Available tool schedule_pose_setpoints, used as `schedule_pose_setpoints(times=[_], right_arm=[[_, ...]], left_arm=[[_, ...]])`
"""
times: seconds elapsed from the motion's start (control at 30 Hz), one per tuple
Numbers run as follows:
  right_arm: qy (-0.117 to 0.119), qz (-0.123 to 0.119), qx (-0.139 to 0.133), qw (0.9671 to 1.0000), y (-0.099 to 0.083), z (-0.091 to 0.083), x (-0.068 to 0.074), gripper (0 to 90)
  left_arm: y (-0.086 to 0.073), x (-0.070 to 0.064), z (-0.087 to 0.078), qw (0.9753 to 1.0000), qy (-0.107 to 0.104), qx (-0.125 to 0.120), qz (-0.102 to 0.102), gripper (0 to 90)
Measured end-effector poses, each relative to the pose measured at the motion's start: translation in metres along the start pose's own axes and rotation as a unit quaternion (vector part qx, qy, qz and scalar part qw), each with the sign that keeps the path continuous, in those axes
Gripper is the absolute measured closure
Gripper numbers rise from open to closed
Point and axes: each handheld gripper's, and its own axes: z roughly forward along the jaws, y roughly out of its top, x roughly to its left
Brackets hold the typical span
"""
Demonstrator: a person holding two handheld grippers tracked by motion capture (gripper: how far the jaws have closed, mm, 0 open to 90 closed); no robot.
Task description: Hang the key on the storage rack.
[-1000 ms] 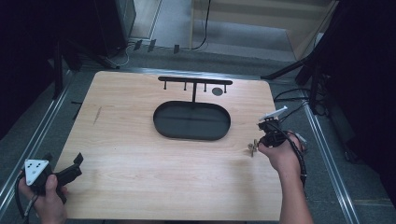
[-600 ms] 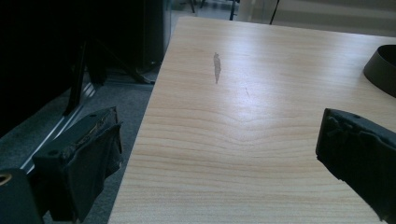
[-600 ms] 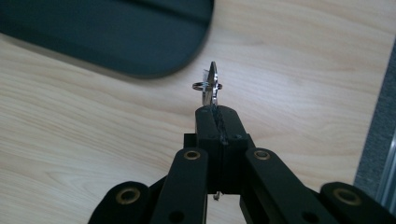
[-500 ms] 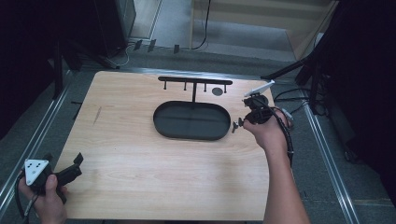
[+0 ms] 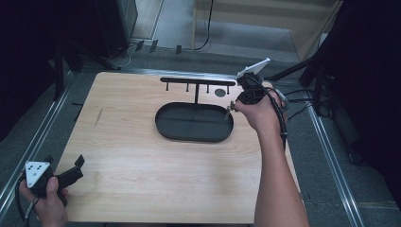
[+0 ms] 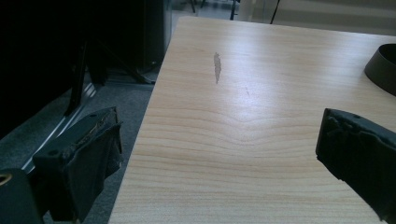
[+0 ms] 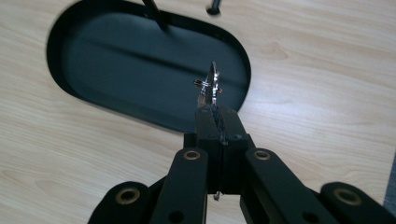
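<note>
A black oval tray lies at the middle of the wooden table. A thin black rack with several hanging pegs rises from its far side. My right gripper hovers at the tray's right end, shut on a small metal ring. In the right gripper view the ring sticks up from the closed jaws of the right gripper, above the tray. My left gripper is open at the table's near left corner, its fingers wide apart with nothing between them.
A small dark round mark sits on the table behind the tray's right end. A pale scuff marks the wood near the left edge. Metal rails run along both sides of the table, and cables lie off its right side.
My right gripper has carried the metal ring from near the table's right edge farther back and left, to the tray's right end. The left gripper has stayed put.
</note>
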Motion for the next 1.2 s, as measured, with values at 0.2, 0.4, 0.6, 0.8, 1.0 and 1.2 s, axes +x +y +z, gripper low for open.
schedule_pose_setpoints(times=[0.2, 0.4, 0.6, 0.8, 1.0, 1.2], right_arm=[[-0.006, -0.001, -0.009, 0.9999, 0.012, -0.005, 0.004, 90.0], [-0.008, 0.009, -0.028, 0.9995, 0.021, -0.008, 0.003, 90.0], [-0.005, 0.012, -0.036, 0.9993, 0.026, -0.005, -0.001, 90.0], [-0.010, 0.014, -0.038, 0.9991, 0.029, -0.001, -0.002, 90.0], [-0.003, 0.021, -0.044, 0.9988, 0.031, -0.001, -0.003, 90.0], [-0.011, 0.023, -0.049, 0.9985, 0.034, -0.001, -0.005, 90.0]], left_arm=[[0.000, -0.001, 0.000, 1.0000, 0.000, 0.001, 0.003, 0.6], [0.000, -0.001, 0.000, 1.0000, -0.001, 0.001, 0.006, 0.6], [0.000, -0.001, 0.000, 1.0000, -0.001, 0.002, 0.006, 0.7], [0.000, -0.001, 0.000, 1.0000, -0.003, 0.004, 0.006, 0.6], [0.000, -0.001, 0.000, 1.0000, -0.003, 0.003, 0.007, 0.7], [0.000, -0.001, 0.000, 1.0000, -0.003, 0.004, 0.007, 0.7]])
